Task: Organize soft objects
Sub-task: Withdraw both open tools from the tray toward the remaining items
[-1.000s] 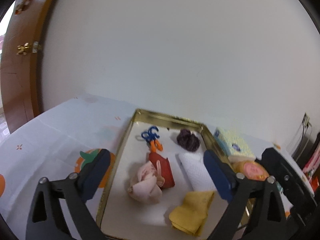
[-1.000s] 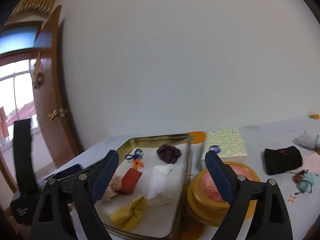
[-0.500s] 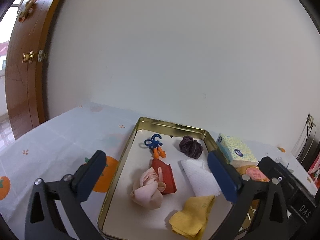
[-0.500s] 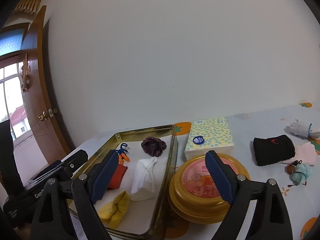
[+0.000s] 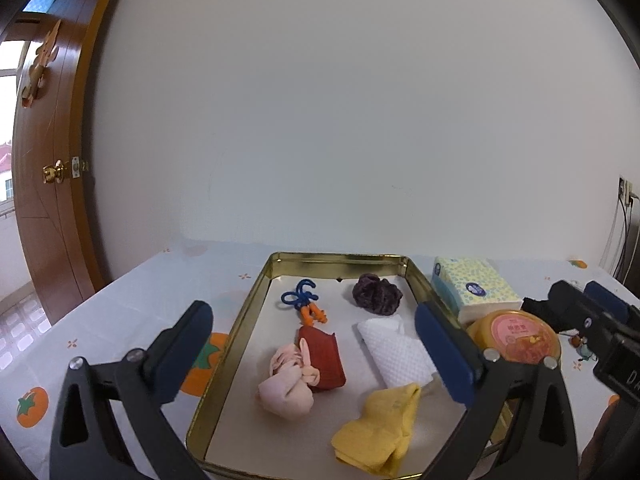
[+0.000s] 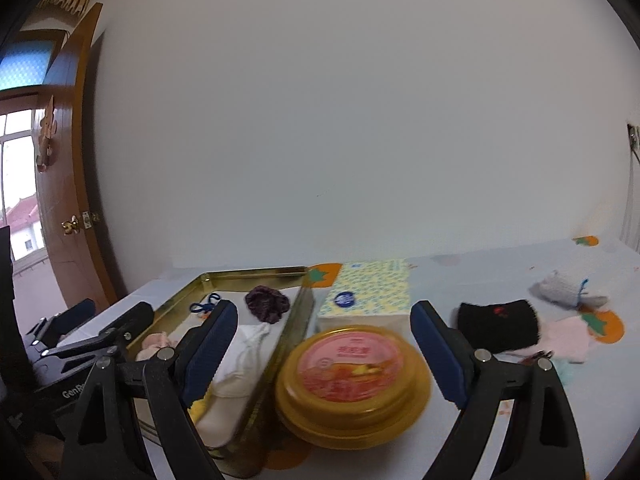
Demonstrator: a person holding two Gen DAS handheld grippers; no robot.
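On the persimmon-print tablecloth (image 5: 120, 304), your gold tray (image 5: 256, 300) holds rolled socks and cloths, including a yellow sock (image 5: 380, 432). Your left gripper (image 5: 316, 344) and right gripper (image 6: 324, 344) both stand wide, holding nothing.

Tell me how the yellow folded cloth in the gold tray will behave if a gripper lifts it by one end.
The yellow cloth looks thin and loosely folded, so it would probably droop and unfold. It is likely light. It lies flat on the gold tray's smooth floor, so a push may slide it rather than roll it.
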